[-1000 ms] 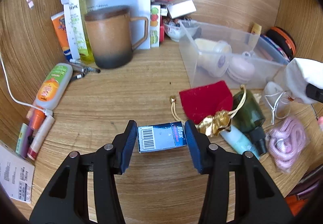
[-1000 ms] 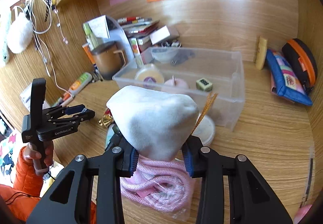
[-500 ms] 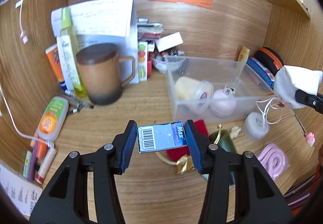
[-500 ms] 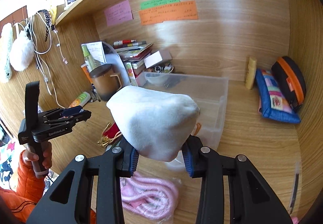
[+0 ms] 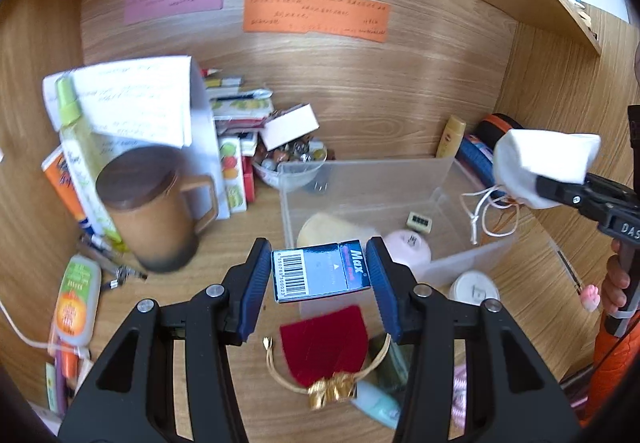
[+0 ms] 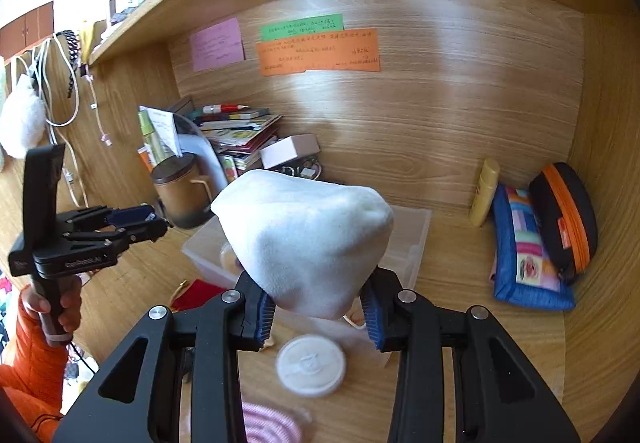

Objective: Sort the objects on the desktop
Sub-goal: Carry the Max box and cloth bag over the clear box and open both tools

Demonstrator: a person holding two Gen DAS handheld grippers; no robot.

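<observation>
Wooden desk (image 5: 240,227) carries a clear bin (image 5: 472,263), mug (image 5: 148,211), red pouch (image 5: 324,343), white lid (image 6: 310,365), blue pouch (image 6: 528,255).

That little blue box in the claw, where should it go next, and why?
Probably a bit farther forward and over the clear bin, then let go. The left claw grips the blue box in the air just short of the bin's near wall, and small things already lie inside the bin.
</observation>
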